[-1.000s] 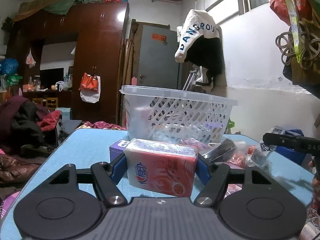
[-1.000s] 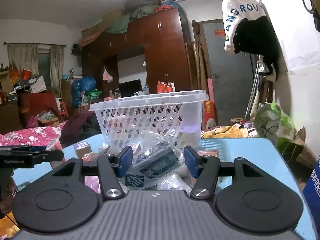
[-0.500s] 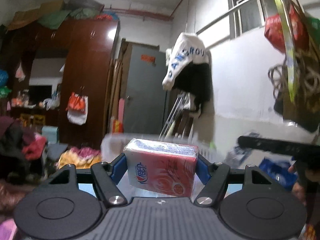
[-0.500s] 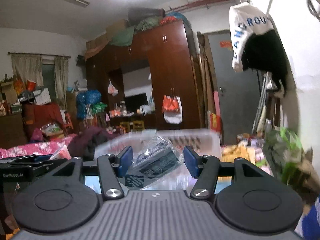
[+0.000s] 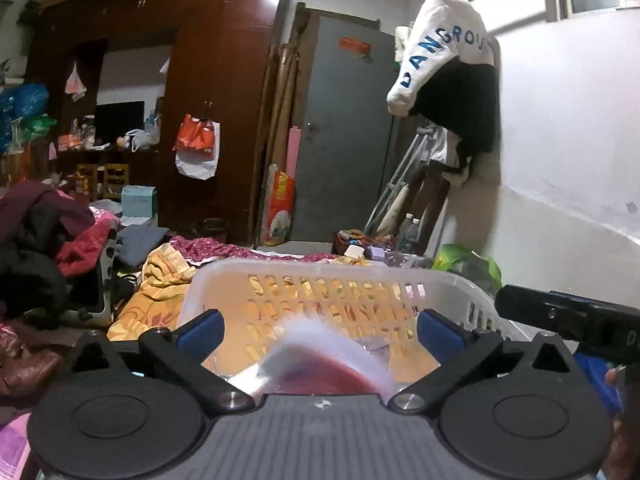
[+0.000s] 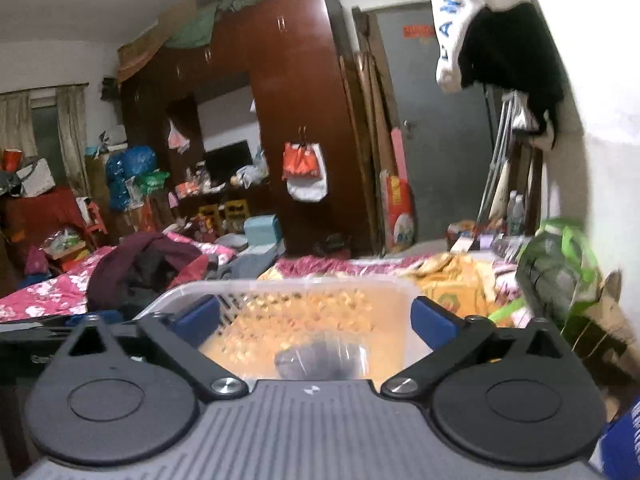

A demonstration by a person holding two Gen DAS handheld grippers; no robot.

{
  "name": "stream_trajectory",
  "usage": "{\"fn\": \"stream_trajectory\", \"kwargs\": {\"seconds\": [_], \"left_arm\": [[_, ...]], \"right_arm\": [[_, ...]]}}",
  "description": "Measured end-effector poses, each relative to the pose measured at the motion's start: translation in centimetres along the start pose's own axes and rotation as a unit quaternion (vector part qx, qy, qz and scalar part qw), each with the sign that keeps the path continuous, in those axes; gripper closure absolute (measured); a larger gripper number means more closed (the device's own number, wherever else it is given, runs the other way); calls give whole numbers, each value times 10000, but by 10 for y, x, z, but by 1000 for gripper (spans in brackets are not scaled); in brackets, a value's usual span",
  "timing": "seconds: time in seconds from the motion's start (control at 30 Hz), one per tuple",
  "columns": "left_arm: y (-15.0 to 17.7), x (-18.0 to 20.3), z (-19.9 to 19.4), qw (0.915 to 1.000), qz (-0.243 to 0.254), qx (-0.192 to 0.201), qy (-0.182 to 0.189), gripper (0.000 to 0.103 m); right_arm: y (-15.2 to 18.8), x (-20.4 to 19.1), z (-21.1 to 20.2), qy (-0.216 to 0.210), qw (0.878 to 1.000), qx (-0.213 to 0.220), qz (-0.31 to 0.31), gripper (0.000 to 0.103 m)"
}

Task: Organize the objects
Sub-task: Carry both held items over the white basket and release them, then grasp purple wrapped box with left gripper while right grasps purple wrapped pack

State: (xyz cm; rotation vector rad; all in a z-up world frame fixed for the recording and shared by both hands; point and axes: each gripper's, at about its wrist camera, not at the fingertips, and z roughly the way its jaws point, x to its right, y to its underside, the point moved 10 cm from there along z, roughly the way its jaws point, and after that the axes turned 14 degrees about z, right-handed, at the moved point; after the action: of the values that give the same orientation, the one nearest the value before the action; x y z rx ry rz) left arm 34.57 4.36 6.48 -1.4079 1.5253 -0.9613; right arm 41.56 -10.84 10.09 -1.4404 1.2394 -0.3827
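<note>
Both grippers hover above the white slotted plastic basket [image 5: 332,280], which also shows in the right wrist view [image 6: 304,284]. My left gripper [image 5: 320,330] is open; the red and white tissue pack [image 5: 324,364] is blurred below its fingers, falling into the basket. My right gripper [image 6: 316,318] is open; the dark item in a clear plastic bag [image 6: 320,360] is blurred below it, inside the basket. The right gripper's black body [image 5: 568,316] shows at the right of the left wrist view.
A cluttered room lies beyond: a brown wardrobe [image 5: 224,92], a grey door [image 5: 344,136], piles of clothes [image 5: 44,252] at the left, yellow cloth [image 6: 456,276] behind the basket, a green bag [image 6: 556,268] by the white wall at right.
Both grippers have moved over the basket and opened. The tissue pack has left the left gripper and the bagged dark item has left the right one; both drop into the basket.
</note>
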Motion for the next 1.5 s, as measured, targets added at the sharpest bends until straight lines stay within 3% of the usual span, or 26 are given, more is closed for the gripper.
{"fn": "stream_trajectory", "kwargs": {"seconds": [0.17,0.37,0.5,0.67,0.93,1.17,1.5], "left_arm": [[17,4,-61,9966,26,695,451,0],[102,11,-125,9881,-135,962,1194,0],[142,18,-139,9851,-348,885,1433,0],[173,51,-139,9839,319,514,1679,0],[186,73,-139,9841,901,472,1455,0],[196,95,-135,9809,1290,396,1403,0],[200,85,-141,9846,1218,409,1187,1]], "right_arm": [[17,13,-55,-147,9997,166,115,0],[97,37,-112,-378,9988,-147,265,0],[137,52,-133,-385,9973,2,627,0],[153,55,-141,-252,9981,105,551,0],[149,31,-147,-170,9994,299,-37,0],[157,25,-139,-285,9994,208,10,0],[169,4,-142,-450,9985,169,-244,0]]}}
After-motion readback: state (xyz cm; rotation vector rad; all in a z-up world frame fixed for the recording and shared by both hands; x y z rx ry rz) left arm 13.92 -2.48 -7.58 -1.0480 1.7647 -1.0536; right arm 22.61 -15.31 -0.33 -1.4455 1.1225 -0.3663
